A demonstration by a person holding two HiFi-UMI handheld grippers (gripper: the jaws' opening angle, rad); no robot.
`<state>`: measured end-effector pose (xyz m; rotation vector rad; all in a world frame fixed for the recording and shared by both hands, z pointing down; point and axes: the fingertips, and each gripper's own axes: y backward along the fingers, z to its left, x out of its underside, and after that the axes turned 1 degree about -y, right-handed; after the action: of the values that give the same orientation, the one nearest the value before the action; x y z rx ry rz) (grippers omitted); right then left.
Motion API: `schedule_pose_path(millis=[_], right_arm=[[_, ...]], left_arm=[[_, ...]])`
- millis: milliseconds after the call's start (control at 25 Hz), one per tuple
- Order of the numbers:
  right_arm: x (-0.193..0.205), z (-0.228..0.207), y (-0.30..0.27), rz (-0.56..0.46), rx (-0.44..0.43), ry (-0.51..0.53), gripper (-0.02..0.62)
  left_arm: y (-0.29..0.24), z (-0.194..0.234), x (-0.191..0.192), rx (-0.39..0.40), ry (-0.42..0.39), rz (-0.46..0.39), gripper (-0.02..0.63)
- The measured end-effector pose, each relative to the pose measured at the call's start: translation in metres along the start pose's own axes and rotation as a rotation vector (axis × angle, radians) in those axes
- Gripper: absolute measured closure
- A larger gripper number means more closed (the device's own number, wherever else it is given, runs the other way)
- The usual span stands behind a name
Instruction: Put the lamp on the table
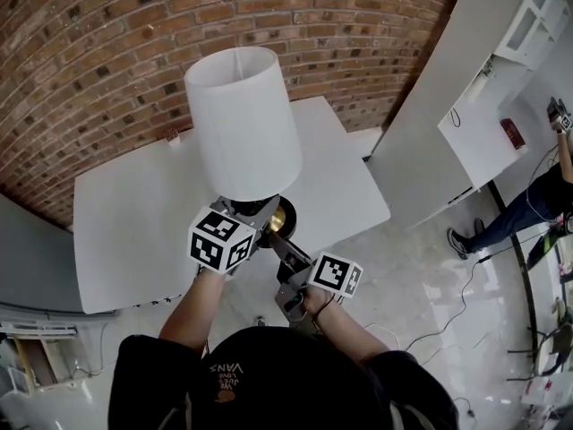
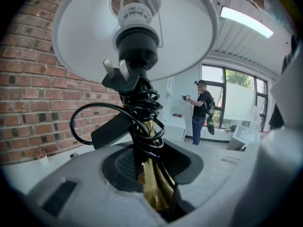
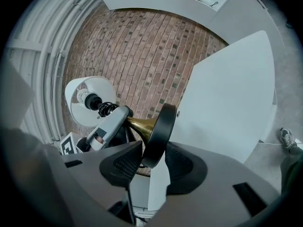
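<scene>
Head view: you've got the lamp [image 1: 243, 124] up in the air, dead centre of the frame. Its white shade sits in front of the white table [image 1: 125, 240], which fills the middle-left under the brick wall [image 1: 107, 52]. Your left gripper [image 1: 253, 215] is right under the shade. Your right gripper [image 1: 279, 240] comes in from lower right at the lamp's bottom end. The lamp isn't resting on the tabletop. There's another person [image 1: 537, 200] at the far right edge.

Left gripper view: the jaws are clamped on the brass stem [image 2: 154, 188], low centre. A black cord [image 2: 142, 122] is wound round the stem above the grip, and its plug [image 2: 116, 72] sticks up just below the bulb socket. The underside of the shade fills the top of the frame.

Right gripper view: the jaws are pinched on the lamp's round black base [image 3: 158, 134], seen edge-on in the middle. The stem runs off to the left toward the shade at mid-left. The tabletop takes up the right side, well beyond the base and not touching it.
</scene>
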<state>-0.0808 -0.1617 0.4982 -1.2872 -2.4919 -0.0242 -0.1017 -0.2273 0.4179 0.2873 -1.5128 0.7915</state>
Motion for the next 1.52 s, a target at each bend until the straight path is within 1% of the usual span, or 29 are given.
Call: schedule_pose_path(millis=[120,280,520,720,880,1040,1160,1280,1520], right_arm=[[-0.025,-0.009,-0.014,0.036,-0.01,0.002,0.451],[-0.065,-0.021,-0.034,0.107,-0.016,0.025,0.451],[-0.12,-0.034,-0.065,0.226,-0.06,0.039,0.451],[-0.155,-0.038,-0.087,0.306,-0.102,0.062,0.451],[-0.175,-0.038,-0.105,0.339,-0.142,0.077,0.451],[-0.187,-0.04,-0.124,0.343,-0.163,0.088,0.451],[-0.191,-0.042,-0.137,0.336,-0.163,0.12,0.443],[-0.195,-0.046,-0.15,0.311,-0.139,0.145,0.437],[-0.205,-0.061,-0.168,0.249,-0.076,0.13,0.411]], left_arm=[[-0.024,0.015,-0.007,-0.03,-0.003,-0.003,0.486],[-0.058,0.037,-0.02,-0.091,0.012,-0.018,0.486],[-0.102,0.073,-0.038,-0.216,0.04,-0.022,0.488],[-0.125,0.1,-0.051,-0.314,0.08,-0.038,0.488],[-0.135,0.121,-0.06,-0.373,0.095,-0.049,0.488],[-0.146,0.139,-0.066,-0.395,0.086,-0.051,0.488],[-0.152,0.152,-0.067,-0.393,0.081,-0.053,0.488],[-0.158,0.167,-0.066,-0.369,0.079,-0.051,0.488],[-0.171,0.198,-0.059,-0.326,0.061,-0.024,0.488]])
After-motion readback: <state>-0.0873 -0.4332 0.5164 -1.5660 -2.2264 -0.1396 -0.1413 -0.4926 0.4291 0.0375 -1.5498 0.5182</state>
